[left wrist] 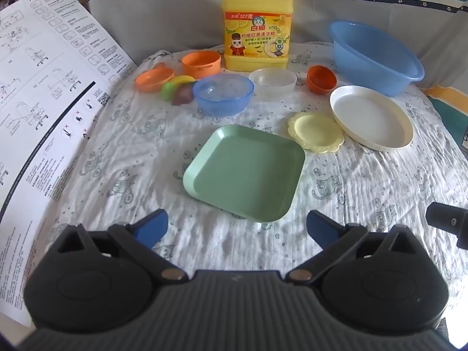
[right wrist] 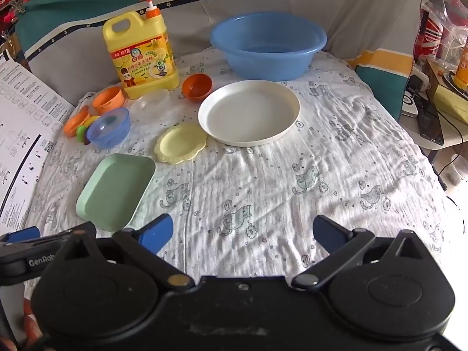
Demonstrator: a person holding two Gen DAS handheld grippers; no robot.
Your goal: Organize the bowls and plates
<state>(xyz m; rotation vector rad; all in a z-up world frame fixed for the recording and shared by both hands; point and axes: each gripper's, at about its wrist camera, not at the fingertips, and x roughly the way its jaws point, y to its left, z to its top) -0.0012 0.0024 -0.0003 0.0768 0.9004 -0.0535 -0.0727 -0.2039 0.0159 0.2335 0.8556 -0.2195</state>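
A green square plate point(left wrist: 244, 172) point(right wrist: 115, 190) lies on the cloth just ahead of my open left gripper point(left wrist: 237, 228), which holds nothing. Beyond it sit a yellow scalloped plate point(left wrist: 316, 131) point(right wrist: 181, 143) and a large white round plate point(left wrist: 371, 117) point(right wrist: 248, 112). Farther back are a small blue bowl point(left wrist: 223, 93) point(right wrist: 108, 130), a clear bowl point(left wrist: 273, 82) point(right wrist: 150, 102), a dark orange bowl point(left wrist: 321, 79) point(right wrist: 196, 87), an orange cup point(left wrist: 201, 64) point(right wrist: 108, 99) and an orange dish point(left wrist: 154, 79) point(right wrist: 75, 122). My right gripper point(right wrist: 242, 234) is open and empty over bare cloth.
A big blue basin point(left wrist: 376, 55) point(right wrist: 267, 45) and a yellow detergent jug point(left wrist: 257, 20) point(right wrist: 143, 54) stand at the back. Toy fruit point(left wrist: 177, 90) lies by the blue bowl. A printed instruction sheet point(left wrist: 44, 102) covers the left side. A cluttered shelf point(right wrist: 433, 108) stands off the right edge.
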